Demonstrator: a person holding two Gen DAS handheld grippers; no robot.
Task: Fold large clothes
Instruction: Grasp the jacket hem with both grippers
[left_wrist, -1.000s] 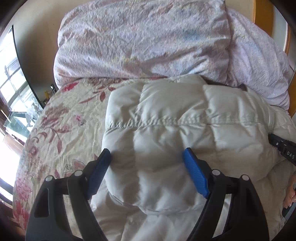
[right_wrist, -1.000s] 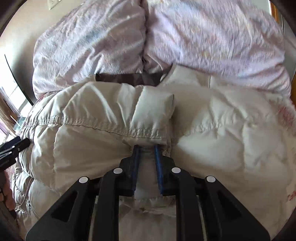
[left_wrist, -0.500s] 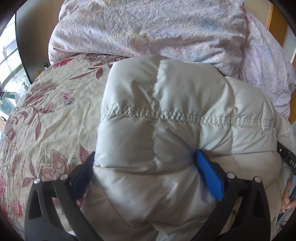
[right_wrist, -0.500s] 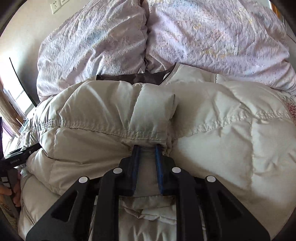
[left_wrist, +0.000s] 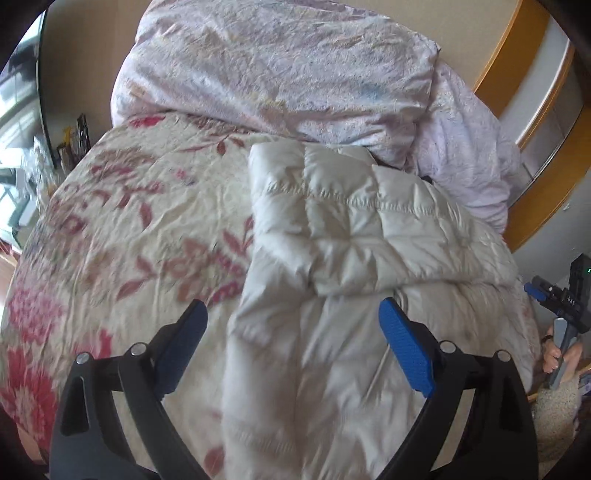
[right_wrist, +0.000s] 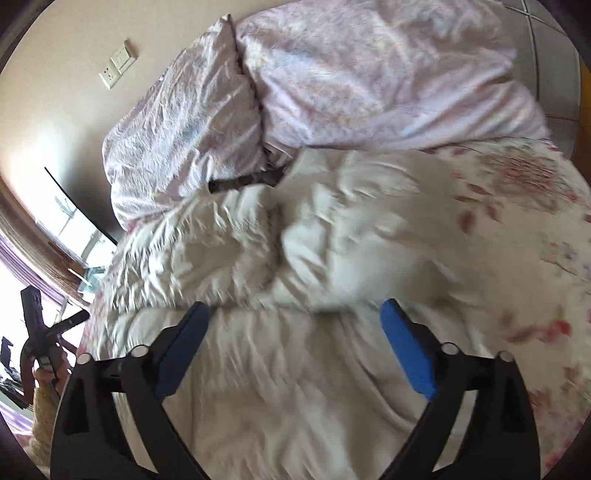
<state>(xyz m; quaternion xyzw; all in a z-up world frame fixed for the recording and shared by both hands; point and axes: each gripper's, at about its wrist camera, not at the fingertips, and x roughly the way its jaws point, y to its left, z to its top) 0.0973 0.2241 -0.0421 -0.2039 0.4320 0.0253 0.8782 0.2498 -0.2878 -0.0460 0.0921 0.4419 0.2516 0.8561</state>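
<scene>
Floral cotton covers the bed (left_wrist: 122, 229), which serves as the folding surface because it is broad and soft enough to carry a bulky garment; its red-and-pink print shows bare toward nine o'clock in the left wrist view and toward three o'clock in the right wrist view. Two pale lilac pillows (right_wrist: 332, 81) are heaped against the wall at twelve o'clock, out of the way, so the middle of the bed stays free. On that middle lies the cream quilted down jacket (left_wrist: 369, 229), its task thing, with one padded panel already turned over onto the body so that a thick folded edge crosses it from about ten to three o'clock; a dark lining strip (right_wrist: 243, 181) peeks out at the collar end by the pillows. The jacket looks puffy and springy, so I judge the fold may lift again unless it is pressed flat. The left gripper (left_wrist: 291, 325) hangs above the jacket's near part with its blue pads spread wide and easing inward, gripping nothing. The right gripper (right_wrist: 291, 321) is likewise spread, its jaws opening, the cloth lying loose below and between them, not pinched. That suits a release after laying the fold down. At the far edge of each view the opposite hand's tool is just visible.
</scene>
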